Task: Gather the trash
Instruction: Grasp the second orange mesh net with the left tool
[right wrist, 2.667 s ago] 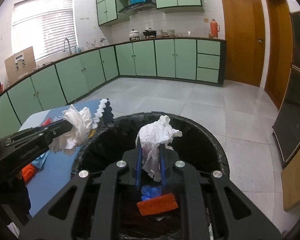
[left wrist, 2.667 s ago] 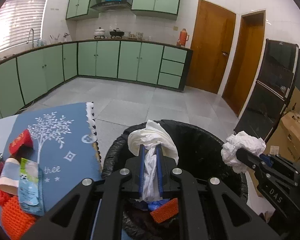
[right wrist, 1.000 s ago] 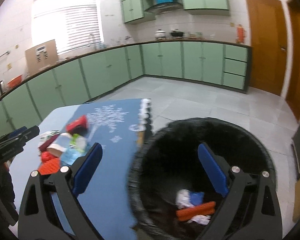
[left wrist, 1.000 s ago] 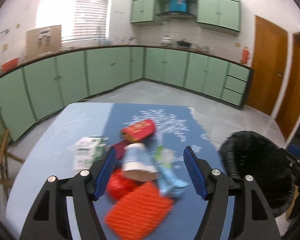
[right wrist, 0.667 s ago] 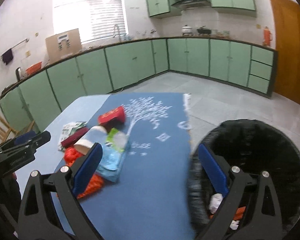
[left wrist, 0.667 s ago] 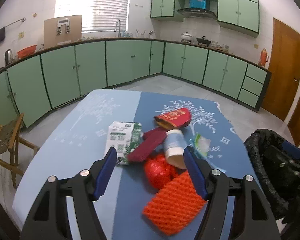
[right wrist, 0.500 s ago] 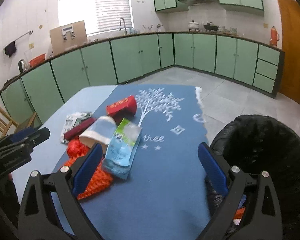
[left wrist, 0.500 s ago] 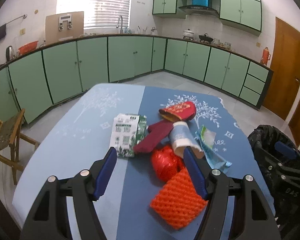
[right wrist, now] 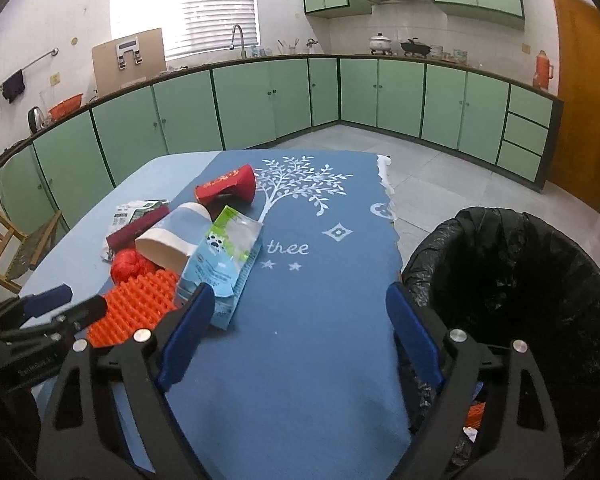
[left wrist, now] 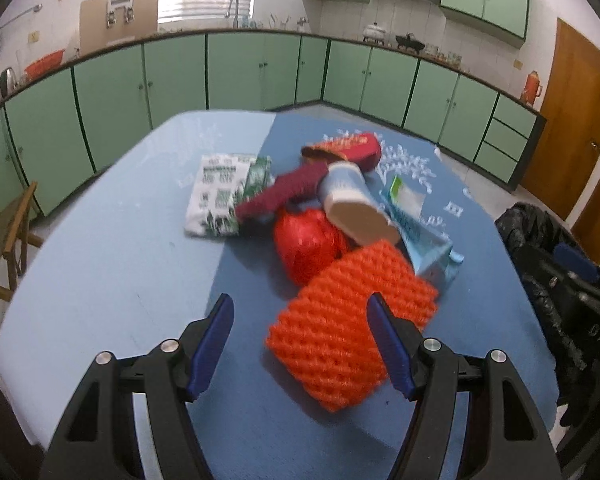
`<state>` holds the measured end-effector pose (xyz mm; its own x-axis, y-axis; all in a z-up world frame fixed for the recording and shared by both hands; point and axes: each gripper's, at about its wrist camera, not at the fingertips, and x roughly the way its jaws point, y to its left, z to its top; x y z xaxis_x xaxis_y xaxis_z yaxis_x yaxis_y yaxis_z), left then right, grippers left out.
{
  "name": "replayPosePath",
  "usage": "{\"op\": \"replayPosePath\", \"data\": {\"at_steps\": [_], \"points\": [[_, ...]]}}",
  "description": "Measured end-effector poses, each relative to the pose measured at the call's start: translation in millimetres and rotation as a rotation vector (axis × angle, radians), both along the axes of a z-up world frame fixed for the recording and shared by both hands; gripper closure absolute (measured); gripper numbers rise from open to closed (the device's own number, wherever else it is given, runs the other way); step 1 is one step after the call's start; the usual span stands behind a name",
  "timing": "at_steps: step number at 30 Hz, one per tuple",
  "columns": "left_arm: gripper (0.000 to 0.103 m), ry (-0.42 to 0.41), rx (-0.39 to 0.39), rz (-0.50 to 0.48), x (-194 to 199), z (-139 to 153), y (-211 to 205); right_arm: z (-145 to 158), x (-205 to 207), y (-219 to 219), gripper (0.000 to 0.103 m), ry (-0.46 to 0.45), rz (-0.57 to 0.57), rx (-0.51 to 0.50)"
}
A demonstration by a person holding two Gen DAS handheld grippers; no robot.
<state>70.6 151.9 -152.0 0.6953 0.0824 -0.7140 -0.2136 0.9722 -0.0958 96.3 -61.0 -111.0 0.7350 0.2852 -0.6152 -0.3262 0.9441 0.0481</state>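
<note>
The left gripper (left wrist: 300, 336) hangs low over the blue surface (left wrist: 112, 280) with its jaws apart and nothing pressed between the pads. The near end of an orange foam net (left wrist: 348, 320) lies between the fingertips, with the right pad close against its edge, though contact cannot be told.

The remaining trash sits in one heap on the surface, just beyond the net. A red mesh ball (left wrist: 308, 240) touches the net's far side. A paper cup (left wrist: 352, 200) lies tipped on its side over the ball, open end toward the camera. A dark red wrapper (left wrist: 284, 194) leans across a white and green packet (left wrist: 220, 196), and a red pouch (left wrist: 348, 148) lies at the back. A light blue snack bag (right wrist: 220, 260) lies flat beside the cup, its near end overlapping the net.

The right gripper (right wrist: 298, 328) is open and empty; its jaws have just been closing a little with nothing between them. It hovers over bare blue cloth (right wrist: 300, 320) printed with a white tree, its left finger just beside the snack bag's near corner.

A bin (right wrist: 520, 280) lined with a black bag stands off the surface's right edge, with some scraps, one orange, visible low inside.
</note>
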Motion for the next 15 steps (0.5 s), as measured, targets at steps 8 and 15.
{"op": "replayPosePath", "data": {"at_steps": [8, 15], "points": [[0.042, 0.045, -0.065, 0.024, 5.2, -14.6, 0.6, -0.2, 2.5, -2.6, 0.02, -0.001, 0.0, 0.005], [0.079, 0.033, -0.074, 0.025, 2.4, -10.3, -3.4, -1.6, 4.6, 2.6, 0.021, 0.006, 0.014, -0.002]]}}
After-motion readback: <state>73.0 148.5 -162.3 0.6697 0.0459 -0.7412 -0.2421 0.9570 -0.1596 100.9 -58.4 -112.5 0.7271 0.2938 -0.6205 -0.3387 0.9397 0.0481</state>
